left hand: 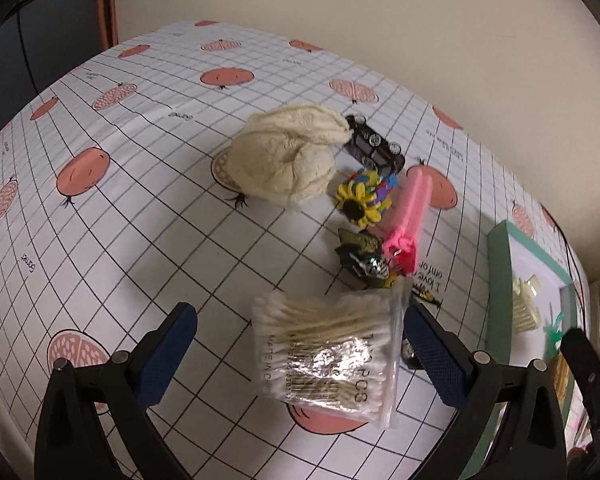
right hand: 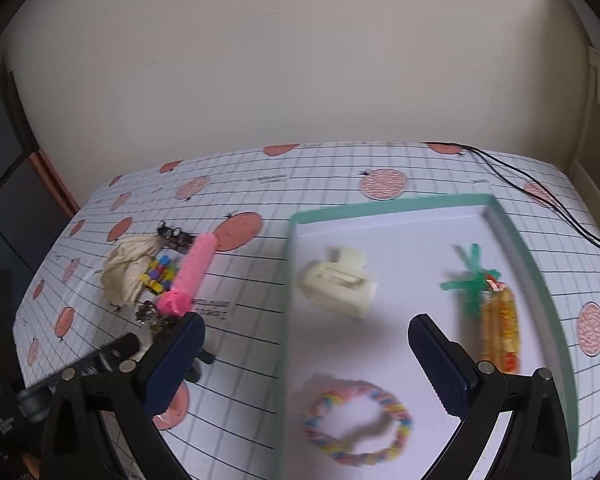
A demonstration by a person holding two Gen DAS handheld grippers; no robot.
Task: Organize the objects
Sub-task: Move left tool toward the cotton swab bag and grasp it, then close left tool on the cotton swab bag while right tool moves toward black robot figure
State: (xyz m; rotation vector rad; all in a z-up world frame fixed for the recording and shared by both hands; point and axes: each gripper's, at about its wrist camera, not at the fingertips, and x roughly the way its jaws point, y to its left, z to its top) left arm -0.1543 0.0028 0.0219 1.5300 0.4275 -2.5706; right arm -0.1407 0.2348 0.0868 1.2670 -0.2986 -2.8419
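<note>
Step in hand: lined up on the bag of cotton swabs [left hand: 326,354], ready to grab it; not yet picked up, as far as could be judged.
Left gripper [left hand: 300,344]: spread wide, nothing held; bag sat between the two blue pads, right pad close to the bag's edge, touching or not could not be told.
Right gripper [right hand: 306,354]: spread wide too, nothing held; hung over the near part of the green tray [right hand: 540,264].
Bag of cotton swabs: lay flat on the tablecloth [left hand: 140,200], left of the tray, closest to the left gripper.
Already in the tray: cream hair clip [right hand: 338,282], rainbow bracelet [right hand: 358,420], candy bag with green tie [right hand: 498,322].
Left out on the cloth: cream knit hat [left hand: 286,154], black toy car [left hand: 374,146], sunflower toy [left hand: 360,202], pink comb [left hand: 410,216], shiny wrappers [left hand: 360,254], all bunched near each other.
Next move, a guess: squeeze shut on the bag's middle, lift, carry right to the tray.
Care needed: slippery plastic, soft bag, so a firm squeeze; bare spot needed in the tray, between clip and bracelet perhaps.
</note>
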